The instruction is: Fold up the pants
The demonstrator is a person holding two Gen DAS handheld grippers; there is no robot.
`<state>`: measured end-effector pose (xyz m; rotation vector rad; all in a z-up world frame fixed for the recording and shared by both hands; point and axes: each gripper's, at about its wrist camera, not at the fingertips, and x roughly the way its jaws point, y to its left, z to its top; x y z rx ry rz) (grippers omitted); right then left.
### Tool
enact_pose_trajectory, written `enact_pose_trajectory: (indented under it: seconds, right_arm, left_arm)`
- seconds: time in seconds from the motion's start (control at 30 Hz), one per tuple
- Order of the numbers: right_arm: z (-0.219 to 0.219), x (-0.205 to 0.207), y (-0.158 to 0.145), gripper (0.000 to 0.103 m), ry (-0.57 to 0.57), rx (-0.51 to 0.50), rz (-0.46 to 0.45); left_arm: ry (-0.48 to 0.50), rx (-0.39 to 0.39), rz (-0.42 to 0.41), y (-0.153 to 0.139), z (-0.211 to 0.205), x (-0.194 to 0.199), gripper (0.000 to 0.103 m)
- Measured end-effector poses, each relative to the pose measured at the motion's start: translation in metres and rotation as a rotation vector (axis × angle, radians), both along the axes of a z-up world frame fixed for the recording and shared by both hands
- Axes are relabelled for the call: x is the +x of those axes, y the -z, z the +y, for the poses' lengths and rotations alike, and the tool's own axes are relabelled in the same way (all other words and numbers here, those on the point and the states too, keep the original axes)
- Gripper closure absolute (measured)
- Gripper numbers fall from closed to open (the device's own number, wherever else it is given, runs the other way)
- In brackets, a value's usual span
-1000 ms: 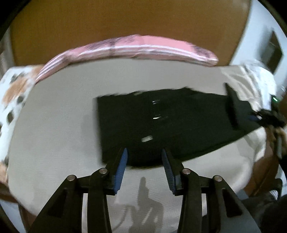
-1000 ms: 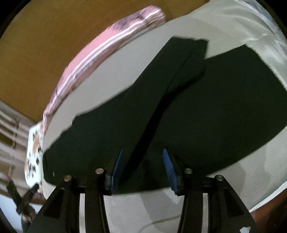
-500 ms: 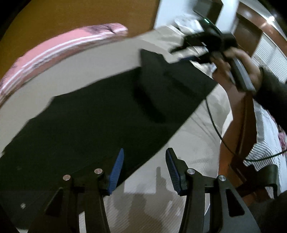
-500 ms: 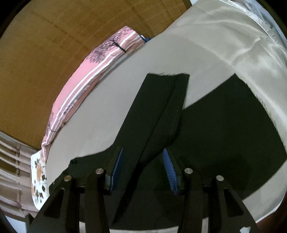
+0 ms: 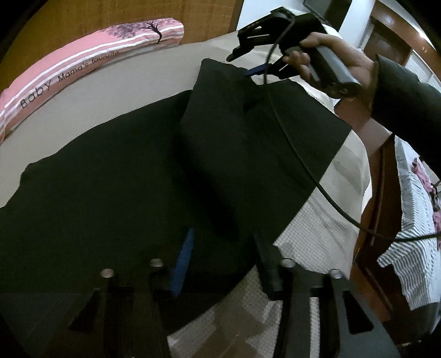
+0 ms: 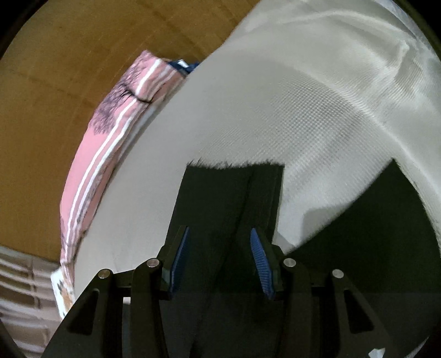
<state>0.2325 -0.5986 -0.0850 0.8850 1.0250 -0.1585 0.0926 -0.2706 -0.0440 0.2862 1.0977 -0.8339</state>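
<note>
Left wrist view: our left gripper (image 5: 222,258) sits low over the black pants (image 5: 115,192), jaws spread, with the near edge of the fabric lying between the fingers; we can't tell whether either pad actually touches cloth. The pants lie flat on the bed (image 5: 317,234), running ahead and to the left of the gripper. Ahead and to the right, one end of the pants is lifted and doubled over, forming a raised panel. At the far top of that panel our right gripper (image 5: 249,64) holds the hem, and the right hand (image 5: 330,59) wraps its handle. A black cable (image 5: 303,165) trails from that gripper across the fabric toward the right. Far ahead-left, a pink striped pillow (image 5: 82,66) lies along the bed edge against a wooden headboard (image 5: 110,19). Right wrist view: our right gripper (image 6: 219,256) has its jaws spread, and the folded end of the pants (image 6: 226,209) runs up between the fingers and on ahead; whether the pads press on it we can't tell from here. The hem's edge sits just ahead of the fingertips, above the bed (image 6: 248,115). More black fabric lies to the right. The pillow (image 6: 93,165) is ahead-left, headboard (image 6: 69,55) beyond it.
</note>
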Motion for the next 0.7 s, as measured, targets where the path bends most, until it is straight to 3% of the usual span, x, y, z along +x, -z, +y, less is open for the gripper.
enact_pose_trajectory:
  seconds: [0.13, 0.3, 0.4, 0.47, 0.7]
  right_arm:
    - [-0.010, 0.014, 0.010, 0.063, 0.021, 0.019, 0.002]
    - [-0.010, 0.027, 0.015, 0.075, 0.018, 0.028, -0.012]
    - [-0.007, 0.035, 0.016, 0.093, -0.010, -0.006, 0.002]
    - [-0.006, 0.036, 0.014, 0.096, -0.013, -0.012, 0.001]
    - [0.001, 0.026, -0.038, 0.099, -0.012, -0.042, -0.109]
  left_arm:
    - [0.013, -0.025, 0.003, 0.002, -0.004, 0.004, 0.082]
    - [0.014, -0.039, 0.002, 0.005, -0.002, 0.004, 0.084]
    - [0.006, -0.053, 0.014, 0.006, -0.001, 0.007, 0.085]
    - [0.002, -0.058, 0.018, 0.007, -0.001, 0.008, 0.087]
    - [-0.005, -0.051, 0.008, 0.005, -0.001, 0.008, 0.091]
